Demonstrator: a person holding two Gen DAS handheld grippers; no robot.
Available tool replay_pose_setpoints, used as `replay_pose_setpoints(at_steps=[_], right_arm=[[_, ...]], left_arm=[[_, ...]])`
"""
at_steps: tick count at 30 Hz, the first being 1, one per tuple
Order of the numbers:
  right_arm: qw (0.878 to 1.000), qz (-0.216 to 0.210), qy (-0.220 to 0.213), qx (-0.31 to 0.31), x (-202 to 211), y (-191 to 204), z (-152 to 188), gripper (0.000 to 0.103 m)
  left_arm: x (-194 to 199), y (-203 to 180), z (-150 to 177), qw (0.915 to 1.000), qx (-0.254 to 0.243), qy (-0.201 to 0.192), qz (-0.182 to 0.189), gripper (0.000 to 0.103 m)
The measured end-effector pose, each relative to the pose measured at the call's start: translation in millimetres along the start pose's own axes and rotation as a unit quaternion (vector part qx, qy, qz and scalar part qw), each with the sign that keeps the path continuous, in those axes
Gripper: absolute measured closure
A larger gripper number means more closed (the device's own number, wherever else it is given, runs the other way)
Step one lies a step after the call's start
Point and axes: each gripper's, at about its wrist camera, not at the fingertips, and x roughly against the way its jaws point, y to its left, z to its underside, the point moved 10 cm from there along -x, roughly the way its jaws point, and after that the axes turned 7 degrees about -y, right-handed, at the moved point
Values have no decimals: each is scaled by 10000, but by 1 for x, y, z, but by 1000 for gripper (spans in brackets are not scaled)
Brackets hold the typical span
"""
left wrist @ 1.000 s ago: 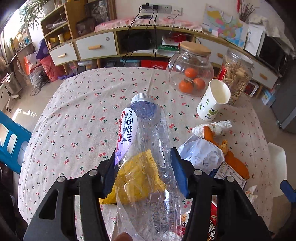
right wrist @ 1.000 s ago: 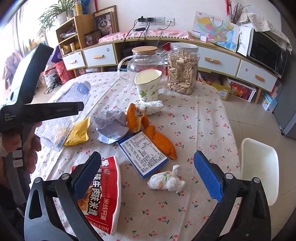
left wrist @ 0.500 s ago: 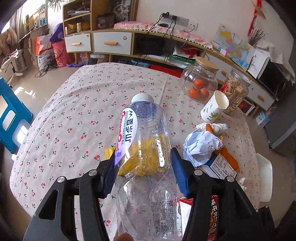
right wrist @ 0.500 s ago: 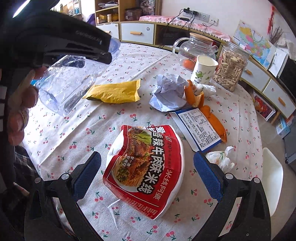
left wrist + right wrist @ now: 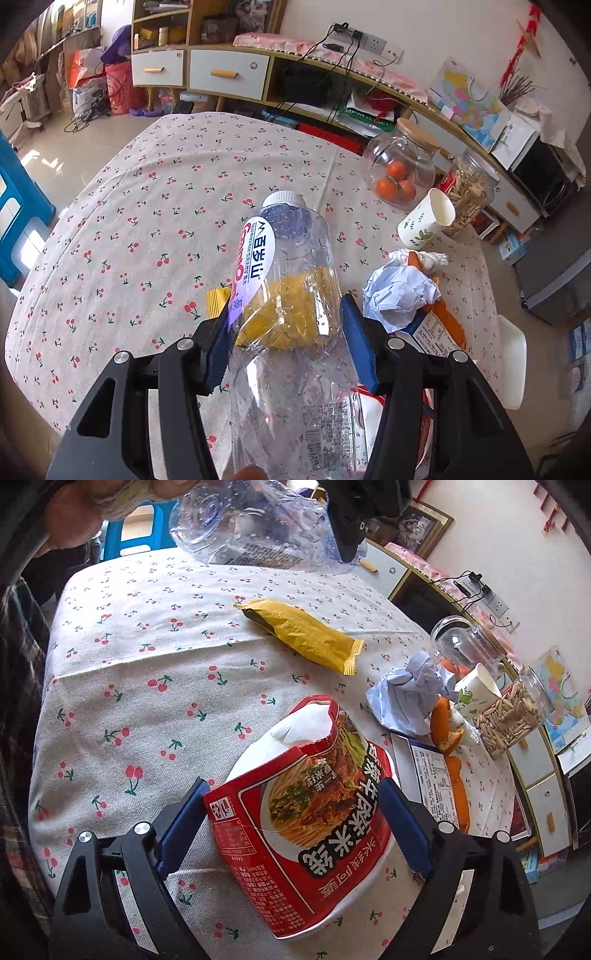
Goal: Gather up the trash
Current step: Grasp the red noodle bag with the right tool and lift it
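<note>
Trash on the cherry-print tablecloth [image 5: 155, 709] now has my right gripper [image 5: 293, 825] over it: a second ago its jaws stood wide above the table, and they are now closing around the red noodle packet [image 5: 306, 823], which lies just nearer me than the yellow wrapper [image 5: 303, 635], pads not yet clearly pressing. My left gripper [image 5: 288, 339] remains clamped on the clear plastic bottle [image 5: 291, 306], lifted above that wrapper. I judge one item secured, a second nearly gripped; crumpled paper [image 5: 406, 698] and orange peel [image 5: 443, 727] beyond the wrapper await collection.
</note>
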Motion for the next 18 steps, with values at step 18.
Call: replay_pose_setpoints(at_steps=[18], right_arm=[[9792,-135,-781,-1868,39,-70,-37,38]], left_arm=[[17,-4,-14,9988,64,-493,34,49]])
